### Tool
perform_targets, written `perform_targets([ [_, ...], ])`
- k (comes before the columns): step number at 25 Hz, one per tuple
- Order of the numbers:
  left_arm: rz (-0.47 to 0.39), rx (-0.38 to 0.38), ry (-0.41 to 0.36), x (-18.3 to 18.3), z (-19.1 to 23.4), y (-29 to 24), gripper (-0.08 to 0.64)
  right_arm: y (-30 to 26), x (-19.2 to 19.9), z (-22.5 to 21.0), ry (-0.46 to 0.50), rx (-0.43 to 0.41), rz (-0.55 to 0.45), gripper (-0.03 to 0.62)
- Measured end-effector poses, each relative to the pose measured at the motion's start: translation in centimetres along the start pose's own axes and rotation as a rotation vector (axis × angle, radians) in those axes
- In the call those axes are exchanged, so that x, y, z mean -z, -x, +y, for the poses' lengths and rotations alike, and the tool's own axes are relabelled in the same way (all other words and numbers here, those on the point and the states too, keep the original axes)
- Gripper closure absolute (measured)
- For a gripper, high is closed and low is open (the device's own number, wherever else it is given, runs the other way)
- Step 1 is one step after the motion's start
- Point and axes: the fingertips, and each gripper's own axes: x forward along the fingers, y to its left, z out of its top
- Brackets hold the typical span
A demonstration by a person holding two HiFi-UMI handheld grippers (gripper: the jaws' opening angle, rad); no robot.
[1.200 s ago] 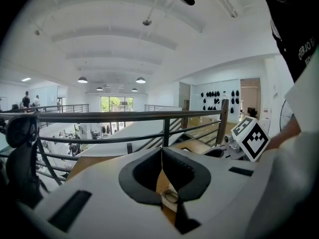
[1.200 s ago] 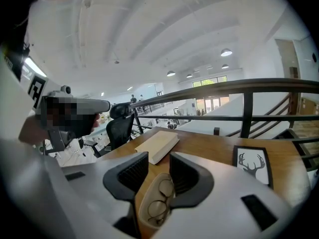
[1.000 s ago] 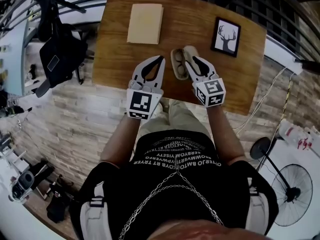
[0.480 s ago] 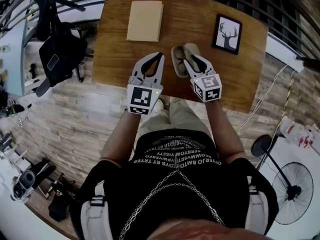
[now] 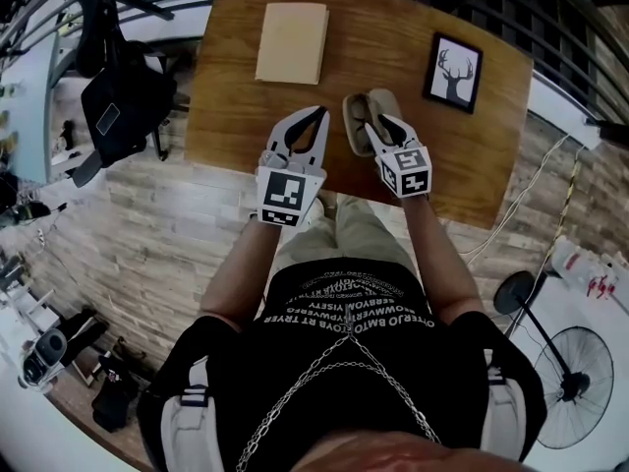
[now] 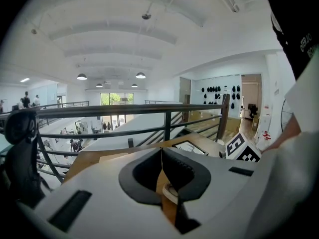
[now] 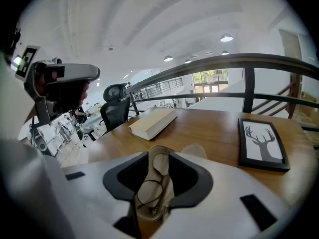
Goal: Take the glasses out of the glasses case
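An open tan glasses case (image 5: 358, 126) lies near the front of the wooden table (image 5: 231, 96). In the right gripper view the thin-rimmed glasses (image 7: 149, 184) rest inside the case (image 7: 159, 147). My right gripper (image 5: 377, 118) hangs just over the case, and its jaws (image 7: 158, 156) stand a little apart with the glasses showing in the gap. My left gripper (image 5: 318, 114) hovers to the left of the case, apart from it. Its jaws (image 6: 161, 151) meet at the tips with nothing held. A bit of the case (image 6: 171, 192) shows below them.
A closed beige book (image 5: 292, 43) lies at the back of the table. A black-framed deer picture (image 5: 452, 72) lies at the right. A metal railing (image 6: 124, 111) runs behind the far edge. A black office chair (image 5: 118, 101) stands to the left.
Both grippers have moved forward over the table. The right one has slid left onto the case, so the glasses now sit between its jaws. The left stays shut.
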Motion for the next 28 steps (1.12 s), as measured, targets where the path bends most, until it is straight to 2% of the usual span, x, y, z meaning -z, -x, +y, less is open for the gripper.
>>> perform_targets([
  [4, 0.001, -0.005, 0.001, 0.0, 0.3, 0.1, 0.532, -1.1, 1.2, -0.3, -0.004, 0.007, 0.026, 0.465],
  [10, 0.010, -0.017, 0.010, 0.4, 0.6, 0.4, 0.531, -1.9, 2.3, -0.9, 0.037, 0.036, 0.080, 0.465],
  [21, 0.018, -0.022, 0.007, 0.5, 0.9, 0.9, 0.531, -3.4, 5.1, -1.7, 0.105, 0.119, 0.270, 0.451],
  [25, 0.021, -0.027, 0.007, 0.7, 1.2, 1.2, 0.531, -3.8, 4.6, -2.1, 0.150, 0.148, 0.283, 0.451],
  [28, 0.024, -0.030, 0.006, 0.9, 1.3, 1.5, 0.531, -3.8, 5.4, -2.6, 0.154, 0.176, 0.314, 0.489],
])
